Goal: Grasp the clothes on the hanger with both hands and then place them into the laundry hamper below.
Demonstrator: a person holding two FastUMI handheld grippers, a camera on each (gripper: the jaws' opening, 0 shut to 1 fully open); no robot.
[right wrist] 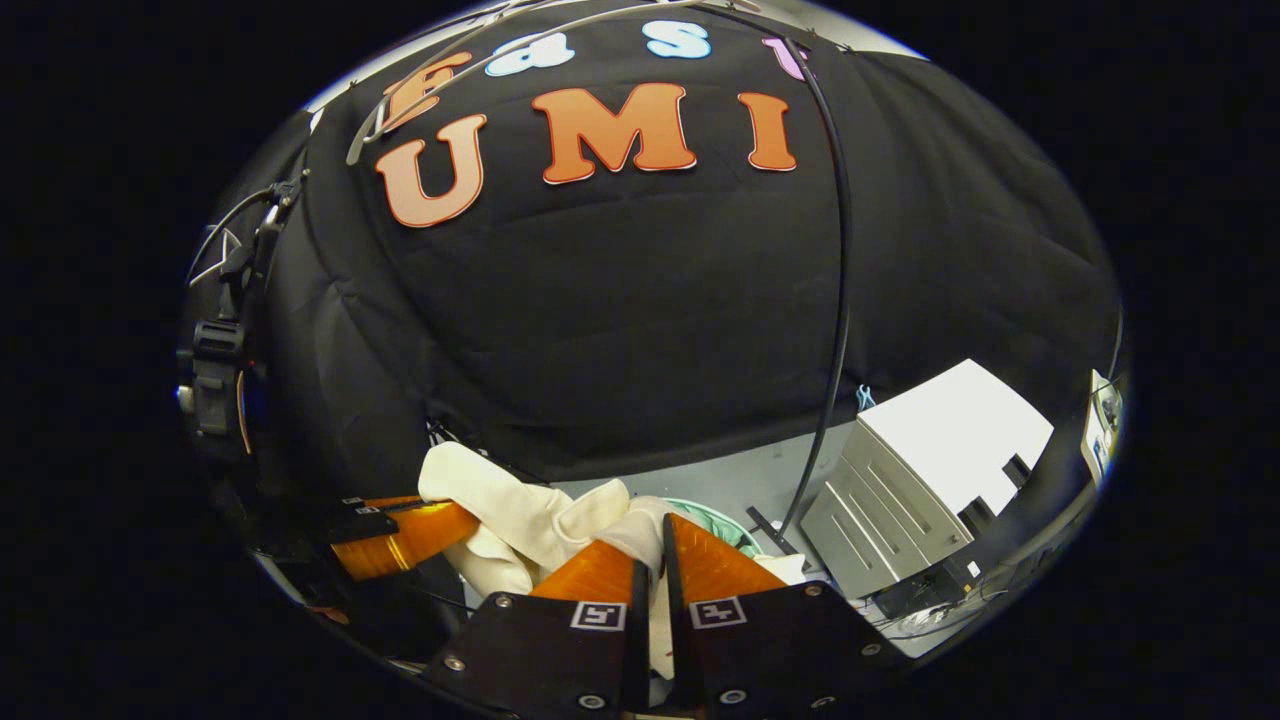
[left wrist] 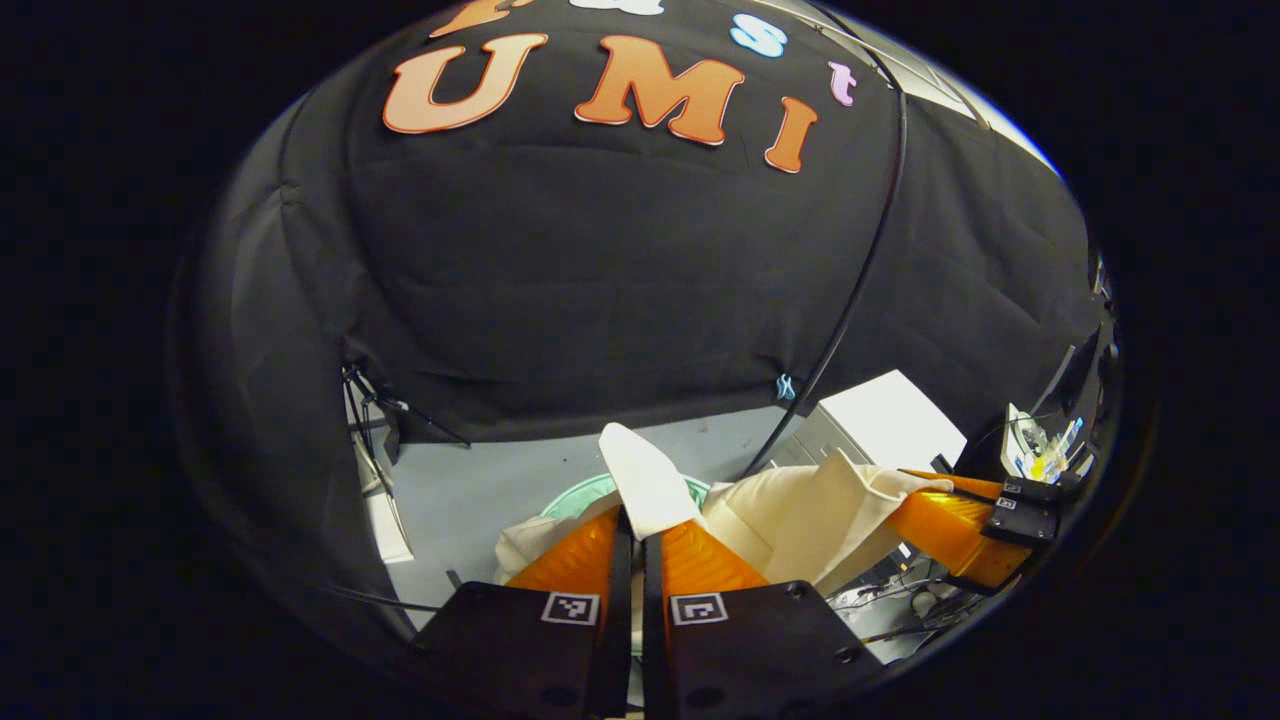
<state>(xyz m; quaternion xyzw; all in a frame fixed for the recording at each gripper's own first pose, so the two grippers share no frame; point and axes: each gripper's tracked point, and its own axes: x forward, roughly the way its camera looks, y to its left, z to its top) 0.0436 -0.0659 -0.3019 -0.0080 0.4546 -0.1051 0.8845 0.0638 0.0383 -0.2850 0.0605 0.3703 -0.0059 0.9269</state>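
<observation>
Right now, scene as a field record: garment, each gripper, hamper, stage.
garment: cream cloth, bunched, slung between the two grippers
left gripper: shut on the cloth, a fold sticking up past its fingers
right gripper: shut on the cloth
hamper: pale green rim below the cloth, mostly hidden by it
hanger: pale hanger near the top of the right gripper view, no garment on it
stage: garment is off the hanger, held over the hamper, not yet released
nearby: white cabinet on the grey floor

No words or numbers can be read. Black-and-white square coded tags (left wrist: 570, 608) (right wrist: 598, 615) sit just behind the fingers (left wrist: 570, 560); clutter (left wrist: 1040, 455) far right of them seems too blurred.
</observation>
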